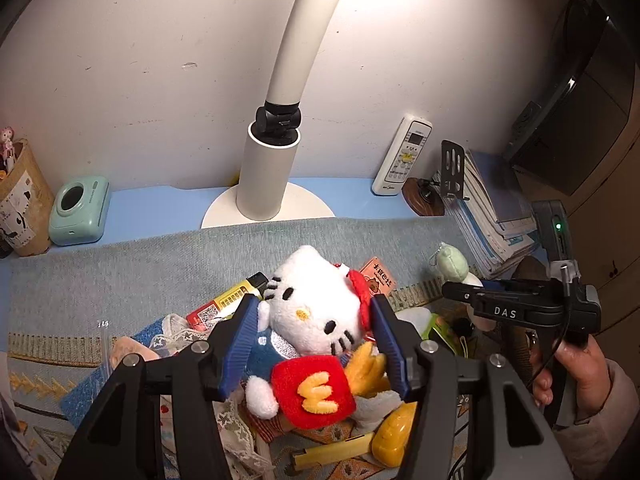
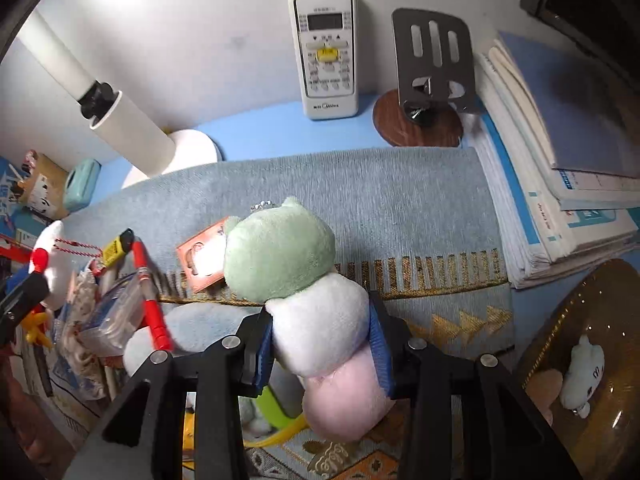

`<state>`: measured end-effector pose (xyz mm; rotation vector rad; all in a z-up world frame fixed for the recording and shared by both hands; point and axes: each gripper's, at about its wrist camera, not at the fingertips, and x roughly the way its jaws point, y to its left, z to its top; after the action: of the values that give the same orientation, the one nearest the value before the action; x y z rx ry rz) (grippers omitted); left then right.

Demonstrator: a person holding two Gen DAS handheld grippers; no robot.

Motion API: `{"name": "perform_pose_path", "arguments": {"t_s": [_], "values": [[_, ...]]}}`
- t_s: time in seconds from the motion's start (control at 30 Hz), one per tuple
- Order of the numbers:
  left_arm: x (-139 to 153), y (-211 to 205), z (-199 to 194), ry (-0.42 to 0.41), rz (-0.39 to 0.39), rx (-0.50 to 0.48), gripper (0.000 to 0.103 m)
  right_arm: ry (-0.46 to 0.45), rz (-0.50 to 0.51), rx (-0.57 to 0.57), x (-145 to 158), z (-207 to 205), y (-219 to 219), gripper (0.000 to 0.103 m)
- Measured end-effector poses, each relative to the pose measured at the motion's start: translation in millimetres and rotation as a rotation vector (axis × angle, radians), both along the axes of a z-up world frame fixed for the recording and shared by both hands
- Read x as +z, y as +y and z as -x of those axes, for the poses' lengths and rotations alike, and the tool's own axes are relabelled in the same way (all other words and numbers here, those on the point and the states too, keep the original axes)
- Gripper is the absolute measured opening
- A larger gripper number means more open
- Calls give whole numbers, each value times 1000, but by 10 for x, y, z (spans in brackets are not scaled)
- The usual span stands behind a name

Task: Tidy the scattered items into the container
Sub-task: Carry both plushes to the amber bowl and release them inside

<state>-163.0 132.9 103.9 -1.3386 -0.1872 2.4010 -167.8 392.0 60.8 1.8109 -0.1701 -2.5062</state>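
We have the right gripper (image 2: 320,336) clamped on the frog plush (image 2: 304,280), the amber bowl (image 2: 592,320) just right of it; left gripper (image 1: 316,344) brackets the Hello Kitty plush (image 1: 316,320), grip unclear.

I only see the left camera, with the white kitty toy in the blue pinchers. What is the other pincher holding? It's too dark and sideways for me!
Observer: The right gripper is shut on a dumpling plush with a green head, a white middle and a pink bottom.
Operator: Where's the box the toys go in? I can't find it.
Observer: A brown container sits at the right edge of the right wrist view.
Operator: Is anything inside yet?
Observer: Yes, a small white plush lies in it, beside something pinkish I cannot make out.
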Motion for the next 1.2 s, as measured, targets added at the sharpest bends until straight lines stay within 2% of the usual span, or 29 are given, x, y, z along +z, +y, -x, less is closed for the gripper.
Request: {"name": "perform_pose_path", "arguments": {"t_s": [0.1,0.23,0.47,0.63,0.93,1.2], "values": [[73,36,-99,15,3,-18,53,26,9,-16,250,-245,15,41],[155,125,-254,32,9,-54,53,56,-27,-50,430,-439,-53,41],[357,449,-513,53,23,-119,53,144,-116,-103,785,-874,181,41],[540,815,-671,79,25,-173,53,183,-129,-160,991,-1104,512,41],[774,1629,-888,116,28,-287,53,179,-136,-258,993,-1467,1165,42],[799,2426,-999,133,32,-384,53,146,-113,-302,900,-1591,1668,42]]}}
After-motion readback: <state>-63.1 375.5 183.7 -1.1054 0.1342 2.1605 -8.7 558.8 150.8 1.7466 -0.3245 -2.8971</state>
